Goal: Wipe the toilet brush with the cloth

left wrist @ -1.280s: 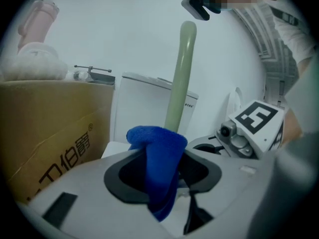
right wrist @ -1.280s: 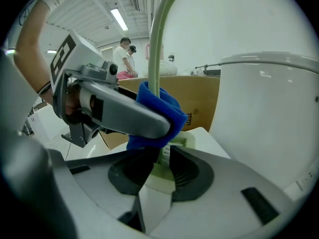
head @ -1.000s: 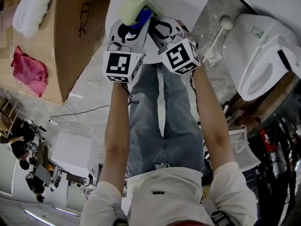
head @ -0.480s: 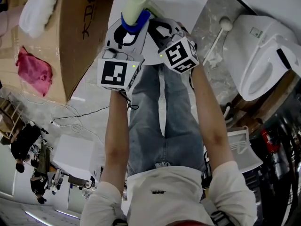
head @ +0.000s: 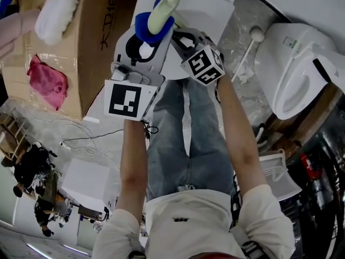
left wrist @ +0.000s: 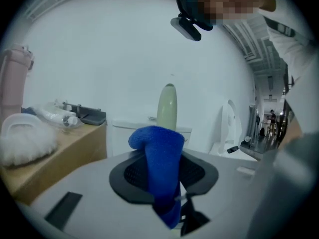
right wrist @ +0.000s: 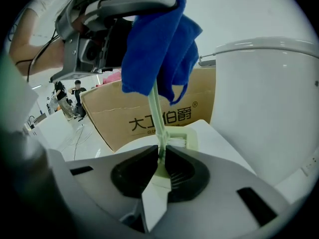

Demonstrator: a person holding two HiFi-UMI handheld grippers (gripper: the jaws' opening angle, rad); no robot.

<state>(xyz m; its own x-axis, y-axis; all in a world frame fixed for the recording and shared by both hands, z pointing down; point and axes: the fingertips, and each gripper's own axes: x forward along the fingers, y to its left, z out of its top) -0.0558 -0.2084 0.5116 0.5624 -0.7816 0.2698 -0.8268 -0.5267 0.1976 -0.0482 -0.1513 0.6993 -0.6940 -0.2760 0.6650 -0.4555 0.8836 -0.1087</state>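
The toilet brush has a pale green handle that stands upright in front of me. A blue cloth is wrapped round the handle just under its rounded top. My left gripper is shut on that cloth, with the handle inside the fold. Below it my right gripper is shut on the brush's thin stem. In the right gripper view the cloth hangs over the stem, with the left gripper behind it. The brush's lower end is hidden by the jaws.
A cardboard box lies at the left, with a white fluffy pad and a pink cloth on it. A white toilet stands at the right, a white stick brush beside it. Further down lies a white basket.
My left gripper has slid up the handle with the blue cloth, so less of the green top shows above it. The right gripper has stayed in place on the stem.
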